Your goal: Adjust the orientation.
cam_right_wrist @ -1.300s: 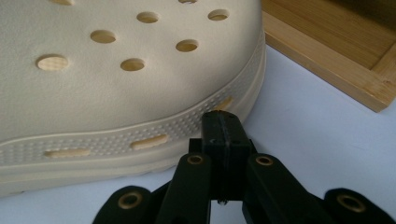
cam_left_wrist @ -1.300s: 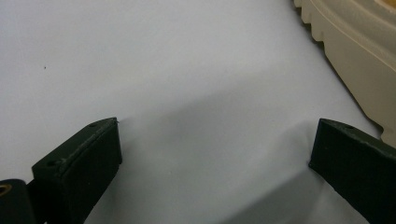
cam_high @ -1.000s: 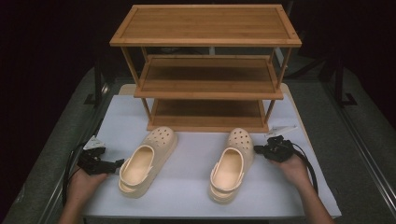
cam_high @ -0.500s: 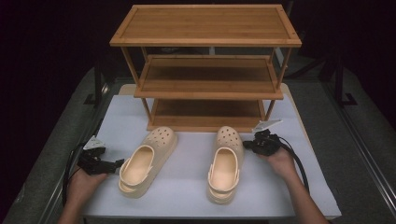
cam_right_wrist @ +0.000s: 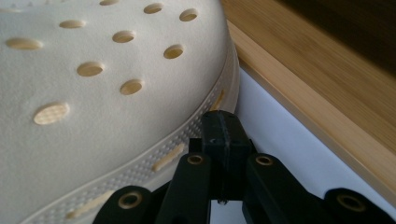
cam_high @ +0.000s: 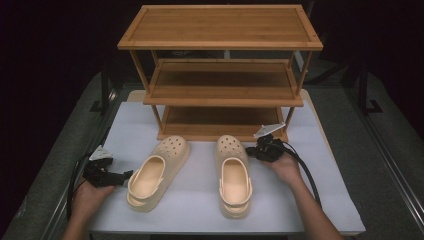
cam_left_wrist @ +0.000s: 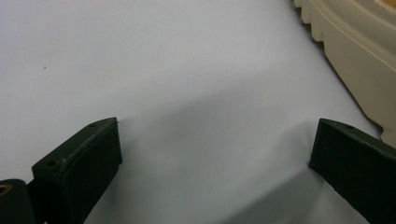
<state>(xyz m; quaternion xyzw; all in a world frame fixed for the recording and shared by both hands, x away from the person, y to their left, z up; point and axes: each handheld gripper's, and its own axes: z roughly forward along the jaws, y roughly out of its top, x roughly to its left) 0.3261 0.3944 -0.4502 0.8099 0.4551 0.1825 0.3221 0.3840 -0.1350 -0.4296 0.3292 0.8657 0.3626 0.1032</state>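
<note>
- The wooden shoe rack (cam_high: 220, 70), three shelves high, stands at the back of the white tabletop (cam_high: 320, 200), all shelves bare and in the same place as a second ago.
- The right clog (cam_high: 234, 175) has shifted: a second ago it lay farther right with its toe turned that way; now it sits nearer the middle, toe pointing straight at the rack's bottom shelf, close in front of it.
- The left clog (cam_high: 156, 173) has not moved; it lies angled, toe toward the rack, well apart from its mate.
- The right gripper (cam_high: 253, 151) has travelled leftward with that clog. Its fingers are closed together, holding nothing, and in the right gripper view the shut tips (cam_right_wrist: 223, 135) press against the clog's sole edge (cam_right_wrist: 187, 154) beside the toe.
- The left gripper (cam_high: 125, 175) rests by the left clog's heel, fingers (cam_left_wrist: 84, 161) spread apart over bare tabletop, the sole just beside one of them.
- Judgement: the nudging has lined the right clog up for shelving; a grasp and lift is still to come, and the left clog awaits the same.
</note>
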